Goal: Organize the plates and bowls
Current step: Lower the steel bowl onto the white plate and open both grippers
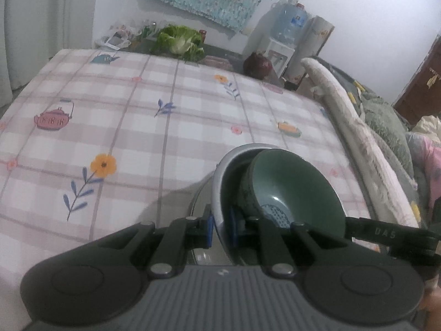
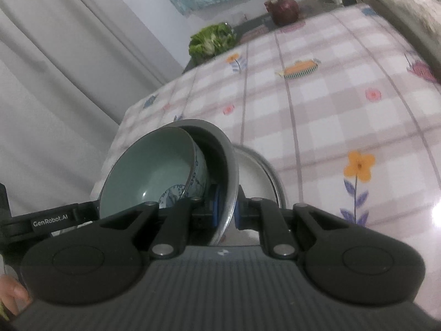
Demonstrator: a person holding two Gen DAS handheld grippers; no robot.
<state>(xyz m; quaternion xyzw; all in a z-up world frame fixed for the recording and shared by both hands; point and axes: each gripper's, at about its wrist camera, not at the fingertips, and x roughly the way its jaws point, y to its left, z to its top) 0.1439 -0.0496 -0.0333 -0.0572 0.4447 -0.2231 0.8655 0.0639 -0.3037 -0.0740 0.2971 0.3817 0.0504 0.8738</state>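
Left wrist view: the left gripper (image 1: pixel 220 227) is closed narrowly on the rim of a grey metal bowl (image 1: pixel 220 182); one blue pad (image 1: pixel 208 229) sits outside the wall and the other inside it; the metal bowl is tilted steeply toward the right. A green ceramic bowl (image 1: pixel 300 187) with a blue pattern on its outer wall and at its bottom is nested inside the metal bowl, tilted the same way. The finger of the right gripper (image 1: pixel 386 233), marked "DAS", enters from the right edge and reaches the green bowl's rim. Both bowls are at the near right part of a table covered by a checked tablecloth (image 1: pixel 137 127) printed with flowers and teapots; whether they rest on it or are lifted cannot be told. At the far edge lie a lettuce head (image 1: pixel 180 41) and a red onion (image 1: pixel 257 64); a water dispenser (image 1: pixel 286 33) stands behind.

Right wrist view: the right gripper (image 2: pixel 226 213) grips the metal bowl (image 2: pixel 230 162) by its rim, jaws narrow, one blue pad on each side of the wall; the green bowl (image 2: pixel 154 165) lies tilted inside it, to the left. The left gripper's finger (image 2: pixel 55 222), marked "GenRobot.AI", comes in from the left and meets the green bowl's rim. A pale plate (image 2: pixel 259 168) lies just behind the metal bowl on the tablecloth (image 2: pixel 330 104); the lettuce (image 2: pixel 212 41) and onion (image 2: pixel 284 11) are well beyond; a grey curtain (image 2: pixel 69 69) hangs at left.
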